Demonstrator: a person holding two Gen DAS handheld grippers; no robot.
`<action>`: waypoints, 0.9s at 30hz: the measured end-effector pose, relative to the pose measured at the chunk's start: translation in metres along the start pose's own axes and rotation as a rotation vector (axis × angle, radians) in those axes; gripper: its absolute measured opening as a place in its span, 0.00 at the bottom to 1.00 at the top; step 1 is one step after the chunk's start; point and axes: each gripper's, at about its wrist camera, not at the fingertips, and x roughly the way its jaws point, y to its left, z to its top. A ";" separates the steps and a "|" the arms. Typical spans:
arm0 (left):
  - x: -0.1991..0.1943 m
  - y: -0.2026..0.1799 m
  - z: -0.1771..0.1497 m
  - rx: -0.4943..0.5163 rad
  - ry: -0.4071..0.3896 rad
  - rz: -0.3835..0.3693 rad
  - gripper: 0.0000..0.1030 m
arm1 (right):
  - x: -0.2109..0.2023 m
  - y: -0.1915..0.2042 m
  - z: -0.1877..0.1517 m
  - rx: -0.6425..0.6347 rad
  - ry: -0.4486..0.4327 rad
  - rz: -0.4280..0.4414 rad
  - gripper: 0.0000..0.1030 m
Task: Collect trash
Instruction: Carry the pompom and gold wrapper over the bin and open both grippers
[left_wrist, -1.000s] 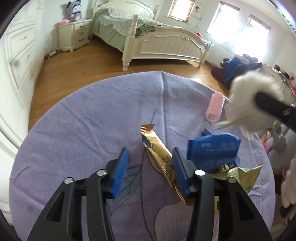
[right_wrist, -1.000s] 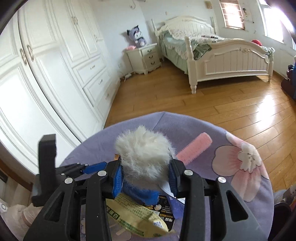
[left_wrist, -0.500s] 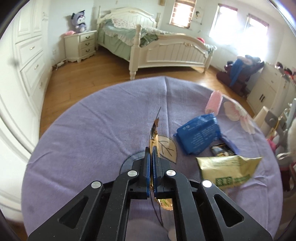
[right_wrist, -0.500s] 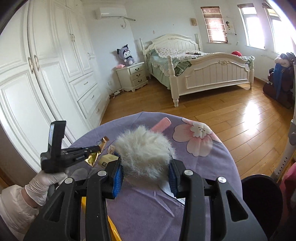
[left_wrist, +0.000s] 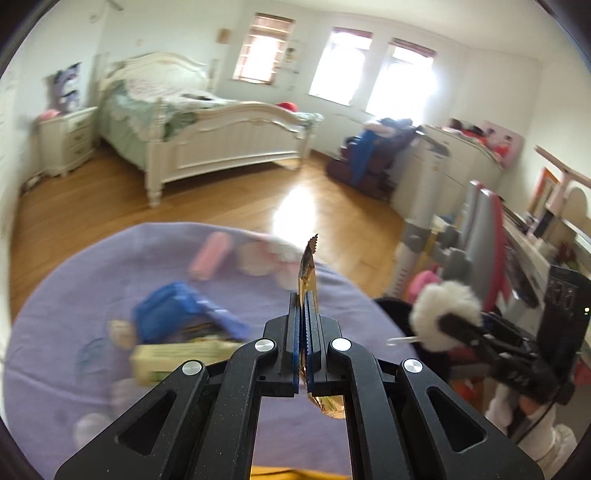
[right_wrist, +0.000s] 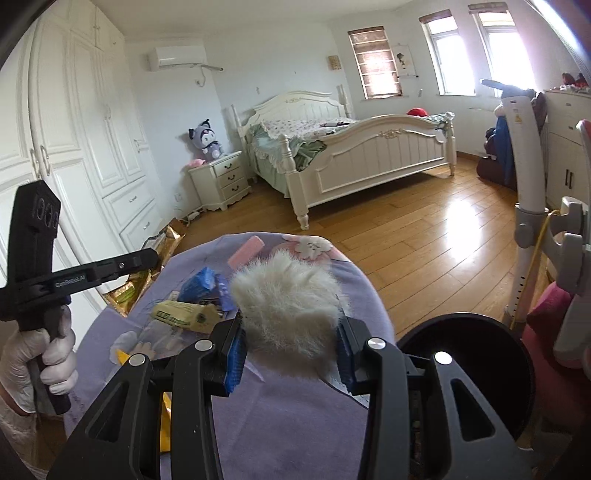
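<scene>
My left gripper (left_wrist: 304, 301) is shut on a gold wrapper (left_wrist: 308, 266), which stands upright between the pads, lifted above the purple-clothed table (left_wrist: 74, 295). From the right wrist view that gripper (right_wrist: 155, 254) hangs over the table's left edge with the gold wrapper (right_wrist: 162, 240) dangling. My right gripper (right_wrist: 290, 332) is shut on a white fluffy ball (right_wrist: 288, 295) at the table's right edge, beside a black bin (right_wrist: 461, 317). A blue packet (right_wrist: 201, 282) and a yellow-green packet (right_wrist: 181, 317) lie on the cloth.
A pink hair roller (right_wrist: 245, 249) lies at the far side of the table. A grey and pink chair (left_wrist: 480, 229) and a desk crowd the right, behind the bin. Beyond are wooden floor (right_wrist: 406, 229), a white bed (right_wrist: 351, 155) and white wardrobes (right_wrist: 74, 147).
The left gripper shut on the gold wrapper, lifted it off the cloth and swung right. The right gripper carried the fluffy ball away from the packets to the table's edge by the bin.
</scene>
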 end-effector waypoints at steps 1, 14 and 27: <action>0.010 -0.016 -0.001 0.017 0.014 -0.028 0.03 | -0.005 -0.006 -0.005 0.002 -0.004 -0.028 0.38; 0.108 -0.131 -0.029 0.104 0.137 -0.234 0.03 | -0.019 -0.092 -0.044 0.044 0.020 -0.287 0.38; 0.159 -0.160 -0.042 0.126 0.218 -0.259 0.03 | -0.008 -0.135 -0.072 0.086 0.086 -0.342 0.39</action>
